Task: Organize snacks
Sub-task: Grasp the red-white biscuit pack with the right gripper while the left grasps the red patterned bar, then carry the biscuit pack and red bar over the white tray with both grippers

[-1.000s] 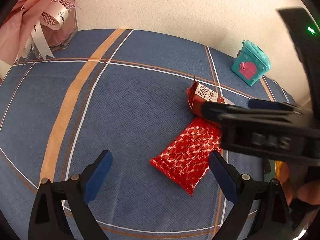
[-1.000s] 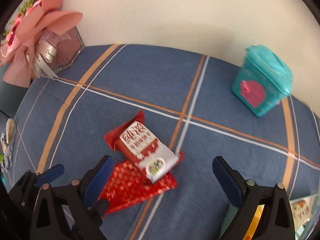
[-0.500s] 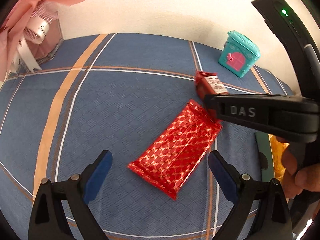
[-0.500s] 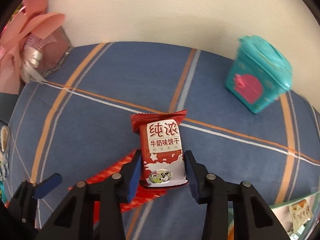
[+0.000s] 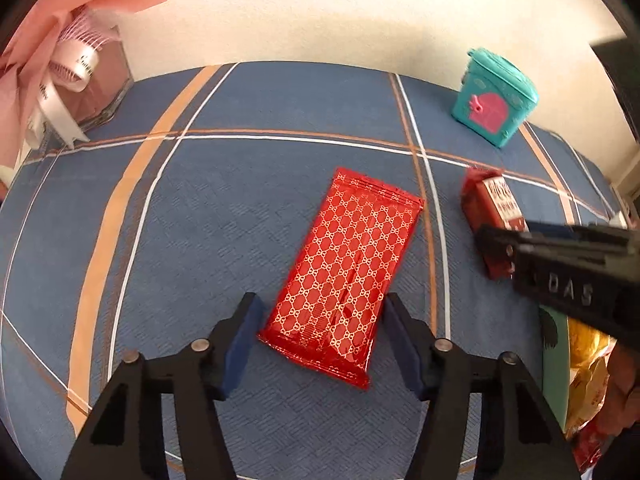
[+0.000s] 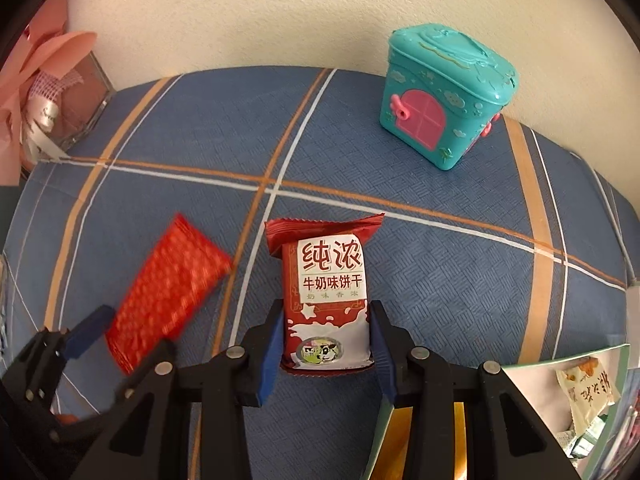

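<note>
The left gripper (image 5: 322, 338) was seen nearest the left wrist camera, its blue pads (image 5: 240, 340) closed in on either side of the near end of the red foil packet (image 5: 348, 268). The pads were set against the packet's edges or just beside them; whether it was truly pinched could not be told. The packet was laid flat on the blue plaid tablecloth (image 5: 224, 216), with its long axis running away from the camera and leaning a little to the right, one crimped short end turned toward the wall.

In the right wrist view the right gripper (image 6: 324, 344) was found clamped on the lower end of the milk biscuit packet (image 6: 326, 300), a pad pressed to each long side. This packet was held with its long axis pointing straight ahead along the fingers, printed face up, its crimped top end directed toward the far wall. Whether its underside touched the cloth could not be judged. The foil packet (image 6: 168, 292) was seen blurred just to its left, apart from it.

At the lower right edge a green-rimmed tray (image 6: 560, 356) with wrapped snacks inside was partly shown.

Farther back, a teal house-shaped box (image 6: 444, 96) with a pink door was stood upright near the wall on the right, and a pink ribboned gift box (image 5: 72, 60) was placed at the far left corner.
</note>
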`<action>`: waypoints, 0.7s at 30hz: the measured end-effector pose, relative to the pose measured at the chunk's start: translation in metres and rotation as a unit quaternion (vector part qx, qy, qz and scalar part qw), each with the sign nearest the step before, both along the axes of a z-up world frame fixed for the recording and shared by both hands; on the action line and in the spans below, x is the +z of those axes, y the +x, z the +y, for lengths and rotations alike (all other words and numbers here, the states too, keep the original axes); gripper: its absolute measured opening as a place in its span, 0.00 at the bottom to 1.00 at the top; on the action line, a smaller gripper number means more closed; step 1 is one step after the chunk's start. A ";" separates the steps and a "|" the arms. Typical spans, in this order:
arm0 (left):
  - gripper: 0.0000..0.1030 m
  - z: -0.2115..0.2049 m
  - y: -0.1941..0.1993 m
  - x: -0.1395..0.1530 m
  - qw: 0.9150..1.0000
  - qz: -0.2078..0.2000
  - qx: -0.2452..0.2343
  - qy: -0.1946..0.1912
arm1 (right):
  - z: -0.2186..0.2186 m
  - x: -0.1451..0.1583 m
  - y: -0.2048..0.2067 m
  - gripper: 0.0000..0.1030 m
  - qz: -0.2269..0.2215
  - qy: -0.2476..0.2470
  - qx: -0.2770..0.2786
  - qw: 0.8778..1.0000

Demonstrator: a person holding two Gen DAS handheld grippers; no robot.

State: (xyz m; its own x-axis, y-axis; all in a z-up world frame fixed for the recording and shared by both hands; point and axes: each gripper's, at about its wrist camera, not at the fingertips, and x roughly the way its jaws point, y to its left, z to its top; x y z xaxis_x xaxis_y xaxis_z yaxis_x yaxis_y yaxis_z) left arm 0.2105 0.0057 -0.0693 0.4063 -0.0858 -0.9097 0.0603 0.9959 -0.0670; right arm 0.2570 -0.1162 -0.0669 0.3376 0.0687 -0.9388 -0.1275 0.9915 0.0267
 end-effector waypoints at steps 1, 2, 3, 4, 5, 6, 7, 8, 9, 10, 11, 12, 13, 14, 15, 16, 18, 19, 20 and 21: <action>0.58 0.003 0.000 0.000 1.000 0.000 0.005 -0.003 | 0.001 -0.001 -0.003 0.41 0.002 0.001 0.000 1.000; 0.49 0.005 0.000 0.001 1.000 0.000 0.010 -0.006 | 0.002 -0.001 -0.006 0.41 0.003 0.002 0.000 1.000; 0.49 0.008 0.000 0.002 1.000 0.000 0.019 -0.004 | 0.004 -0.001 -0.008 0.41 0.003 0.001 0.002 1.000; 0.48 0.010 -0.001 0.003 1.000 0.003 0.027 -0.003 | 0.006 -0.001 -0.011 0.41 0.004 0.000 0.004 1.000; 0.48 0.014 -0.001 0.003 0.999 0.006 0.036 -0.005 | 0.008 -0.001 -0.014 0.41 0.005 0.000 0.006 1.000; 0.48 0.016 -0.001 0.003 0.999 0.007 0.040 -0.008 | 0.010 -0.001 -0.018 0.41 0.007 0.001 0.008 1.000; 0.48 0.019 -0.002 0.004 0.999 0.009 0.045 -0.012 | 0.012 -0.001 -0.021 0.41 0.008 0.003 0.009 1.000; 0.47 0.021 -0.003 0.004 0.999 0.011 0.050 -0.013 | 0.013 0.000 -0.023 0.41 0.010 0.005 0.011 1.000; 0.47 0.024 -0.003 0.004 0.998 0.013 0.056 -0.016 | 0.013 0.000 -0.029 0.41 0.010 0.007 0.011 1.000; 0.47 0.026 -0.004 0.005 0.998 0.016 0.061 -0.018 | 0.014 0.001 -0.033 0.41 0.011 0.010 0.012 1.000; 0.47 0.028 -0.004 0.006 0.997 0.019 0.066 -0.021 | 0.016 0.002 -0.038 0.41 0.012 0.013 0.013 1.000; 0.47 0.032 -0.005 0.007 0.997 0.021 0.071 -0.025 | 0.017 0.003 -0.042 0.41 0.012 0.015 0.015 1.000; 0.47 0.034 -0.007 0.008 0.997 0.023 0.075 -0.029 | 0.019 0.005 -0.047 0.41 0.010 0.017 0.018 1.000; 0.47 0.037 -0.009 0.010 0.996 0.024 0.078 -0.035 | 0.021 0.007 -0.052 0.41 0.008 0.018 0.019 1.000; 0.47 0.039 -0.012 0.010 0.996 0.027 0.079 -0.043 | 0.020 0.010 -0.058 0.41 0.007 0.019 0.020 1.000; 0.47 0.042 -0.013 0.010 0.995 0.031 0.083 -0.050 | 0.021 0.013 -0.065 0.41 0.005 0.022 0.021 1.000; 0.47 0.048 -0.021 0.010 0.993 0.043 0.096 -0.055 | 0.022 0.017 -0.076 0.41 0.006 0.027 0.022 0.999; 0.47 0.051 -0.024 0.010 0.992 0.048 0.103 -0.058 | 0.021 0.018 -0.080 0.41 0.008 0.027 0.023 0.999; 0.47 0.054 -0.028 0.011 0.991 0.049 0.112 -0.063 | 0.023 0.022 -0.077 0.41 0.010 0.027 0.024 0.999; 0.47 0.057 -0.034 0.013 0.989 0.050 0.118 -0.071 | 0.021 0.022 -0.081 0.41 0.010 0.028 0.025 0.999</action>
